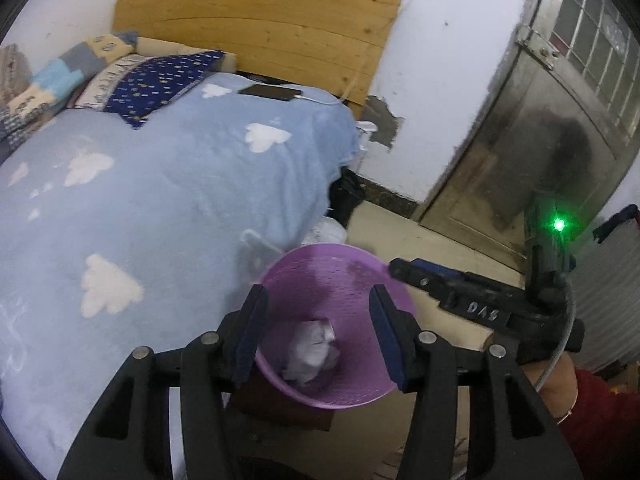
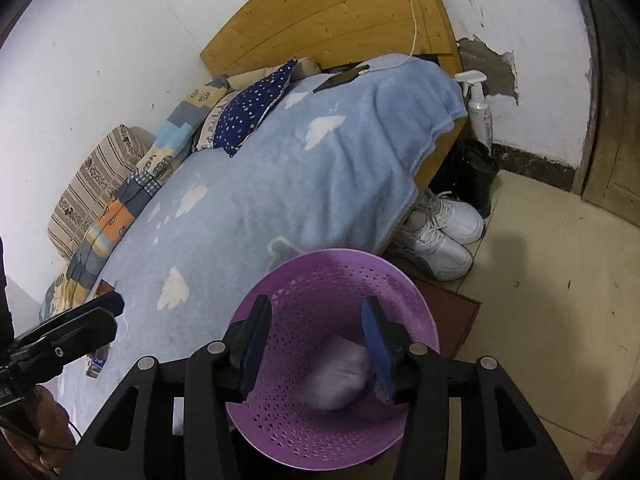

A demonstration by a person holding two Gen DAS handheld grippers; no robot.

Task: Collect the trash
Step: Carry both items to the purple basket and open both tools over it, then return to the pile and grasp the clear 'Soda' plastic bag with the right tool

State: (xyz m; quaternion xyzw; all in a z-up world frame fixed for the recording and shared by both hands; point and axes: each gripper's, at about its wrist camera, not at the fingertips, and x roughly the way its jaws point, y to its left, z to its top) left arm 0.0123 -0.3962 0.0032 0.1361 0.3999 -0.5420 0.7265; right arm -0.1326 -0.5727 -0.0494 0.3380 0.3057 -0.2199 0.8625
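Dim, cool indoor light. Fisheye bending curves the walls, with dark vignetted corners. The crumpled white paper wad (image 2: 340, 376) is motion-blurred; a green indicator lamp (image 1: 559, 224) glares.

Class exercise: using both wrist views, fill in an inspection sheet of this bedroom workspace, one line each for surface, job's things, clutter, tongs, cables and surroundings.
Surface: tiled floor beside a bed under a blue cloud blanket.
Job's things: purple basket on the floor, crumpled paper inside it.
Clutter: white sneakers, spray bottle, phone on the bed.
Tongs: left tongs and right tongs both open above the basket, nothing gripped.
Cables: white charging cable to the phone.
Surroundings: wooden headboard, metal door, chipped wall.
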